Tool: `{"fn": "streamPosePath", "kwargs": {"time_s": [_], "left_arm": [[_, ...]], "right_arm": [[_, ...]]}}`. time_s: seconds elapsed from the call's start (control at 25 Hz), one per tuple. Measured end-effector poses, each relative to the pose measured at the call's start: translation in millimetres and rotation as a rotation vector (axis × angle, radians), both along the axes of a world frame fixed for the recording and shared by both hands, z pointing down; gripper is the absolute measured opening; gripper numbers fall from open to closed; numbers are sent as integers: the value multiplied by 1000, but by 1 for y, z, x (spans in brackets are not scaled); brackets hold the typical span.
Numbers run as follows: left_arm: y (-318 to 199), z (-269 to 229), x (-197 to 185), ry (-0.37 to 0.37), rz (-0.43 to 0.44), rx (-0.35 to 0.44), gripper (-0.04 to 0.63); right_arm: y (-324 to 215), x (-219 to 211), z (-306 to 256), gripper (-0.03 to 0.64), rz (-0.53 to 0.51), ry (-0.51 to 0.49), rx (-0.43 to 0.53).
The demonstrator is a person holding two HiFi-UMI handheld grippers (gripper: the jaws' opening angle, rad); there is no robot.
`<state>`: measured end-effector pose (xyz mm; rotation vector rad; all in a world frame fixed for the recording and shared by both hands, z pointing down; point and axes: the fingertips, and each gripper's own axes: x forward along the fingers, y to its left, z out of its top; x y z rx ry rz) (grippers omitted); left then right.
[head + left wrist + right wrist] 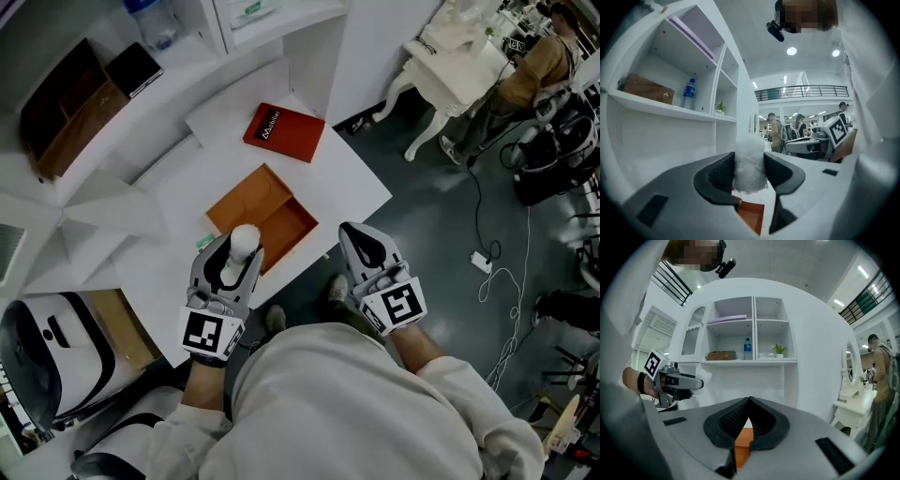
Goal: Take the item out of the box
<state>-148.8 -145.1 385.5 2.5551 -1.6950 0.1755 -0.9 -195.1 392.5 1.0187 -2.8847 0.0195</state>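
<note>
My left gripper (242, 246) is shut on a white fluffy item (245, 240), held above the near edge of the open orange box (262, 217) on the white table (356, 187). Seen along the jaws in the left gripper view, the white fluffy item (750, 163) is squeezed between both pads of the left gripper (749, 174), with an orange corner of the box (752, 215) below. My right gripper (361, 242) hangs past the table's front edge, jaws shut and empty. The right gripper (748, 414) has its tips touching, the orange box (745, 439) showing below them and the left gripper (670, 383) at left.
A red box lid (284, 131) lies on the table behind the orange box. White shelves (141, 84) hold a brown wooden case (66, 108) and a water bottle (689, 93). A white device (47, 352) sits at lower left. Cables (497, 272) trail over the dark floor at right.
</note>
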Motion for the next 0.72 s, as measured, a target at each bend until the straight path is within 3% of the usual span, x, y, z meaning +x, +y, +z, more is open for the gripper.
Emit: {"fn": "streamPosePath", "kwargs": {"time_s": [0.28,0.72], "left_arm": [[11,-12,-13,39,-47,26,192],[13,-9,-15,35,-49,16,190]], "right_arm": [[5,-5,-4,22,-10,8,8],[8,-7,-4,21,-11,7,11]]}}
